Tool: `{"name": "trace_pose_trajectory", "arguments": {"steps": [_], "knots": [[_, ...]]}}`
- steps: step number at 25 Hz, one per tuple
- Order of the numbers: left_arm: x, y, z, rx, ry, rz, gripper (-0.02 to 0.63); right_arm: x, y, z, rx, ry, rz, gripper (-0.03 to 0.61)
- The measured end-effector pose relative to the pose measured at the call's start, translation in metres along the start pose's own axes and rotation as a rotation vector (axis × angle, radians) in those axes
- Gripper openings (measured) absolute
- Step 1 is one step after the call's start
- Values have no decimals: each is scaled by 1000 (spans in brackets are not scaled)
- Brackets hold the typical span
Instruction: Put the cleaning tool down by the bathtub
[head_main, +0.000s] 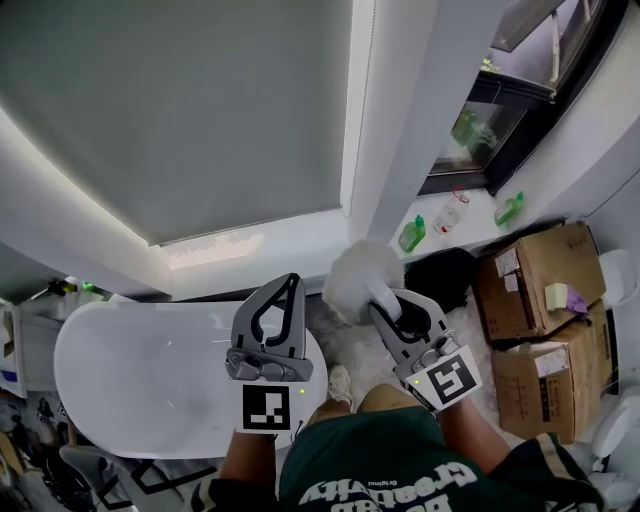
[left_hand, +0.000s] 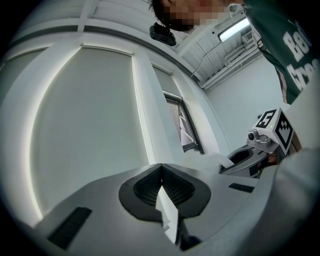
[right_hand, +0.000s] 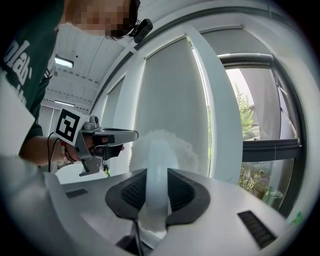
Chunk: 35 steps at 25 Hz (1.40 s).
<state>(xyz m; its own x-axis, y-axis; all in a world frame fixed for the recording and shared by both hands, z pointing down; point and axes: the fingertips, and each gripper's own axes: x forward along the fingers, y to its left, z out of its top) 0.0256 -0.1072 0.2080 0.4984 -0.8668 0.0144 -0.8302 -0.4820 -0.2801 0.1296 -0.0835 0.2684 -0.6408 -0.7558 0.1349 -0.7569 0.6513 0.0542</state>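
Nearest the camera, the person's dark green printed T-shirt (head_main: 385, 465) fills the lower edge of the head view, just right of the near end of the glossy white oval freestanding bathtub (head_main: 75, 345). The left gripper (head_main: 292, 282) (left_hand: 161, 170), grey with a black-and-white marker cube, hangs over the tub's right end; its ribbed black pads meet at the tips, with nothing between them. The right gripper (head_main: 388, 300) (right_hand: 156, 175) is level with it, just off the tub's right side, and is clamped on the smooth white handle of the cleaning tool, a round fluffy white brush (head_main: 355, 275) (right_hand: 162, 147). The brush head sticks out beyond the jaw tips, up in the air just past the tub's right end and not touching it. A white shoe (head_main: 340, 382) stands on the floor beside that same end. Well to the tub's right are two stacked brown cardboard boxes (head_main: 540, 285). Beyond the tub and to its right, on a white window sill, stand two green plastic bottles (head_main: 412, 235) with a clear one between them. Beyond the tub's long far side is a wide grey roller blind (head_main: 180, 110).
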Motion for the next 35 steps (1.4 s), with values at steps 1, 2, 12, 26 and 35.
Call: {"name": "trace_pose_trajectory", "arguments": {"steps": [1,2,12,26,35], "knots": [[0,1,-1,-1,2,2,7,1,0,0,-5,6,2,92],[-1,2,-1,3,2,3,8,2,-1,-1,-9,14,4,92],[12,14,-17,-12,44,51,7,22,-10,5,-19,5,53,92],[52,22,-14,-50,110,216,8,56,-47,12,-7,-24,210,92],[72,27,-16,-23,171,303,6,78,-69,11,-2,-50,320,92]]}}
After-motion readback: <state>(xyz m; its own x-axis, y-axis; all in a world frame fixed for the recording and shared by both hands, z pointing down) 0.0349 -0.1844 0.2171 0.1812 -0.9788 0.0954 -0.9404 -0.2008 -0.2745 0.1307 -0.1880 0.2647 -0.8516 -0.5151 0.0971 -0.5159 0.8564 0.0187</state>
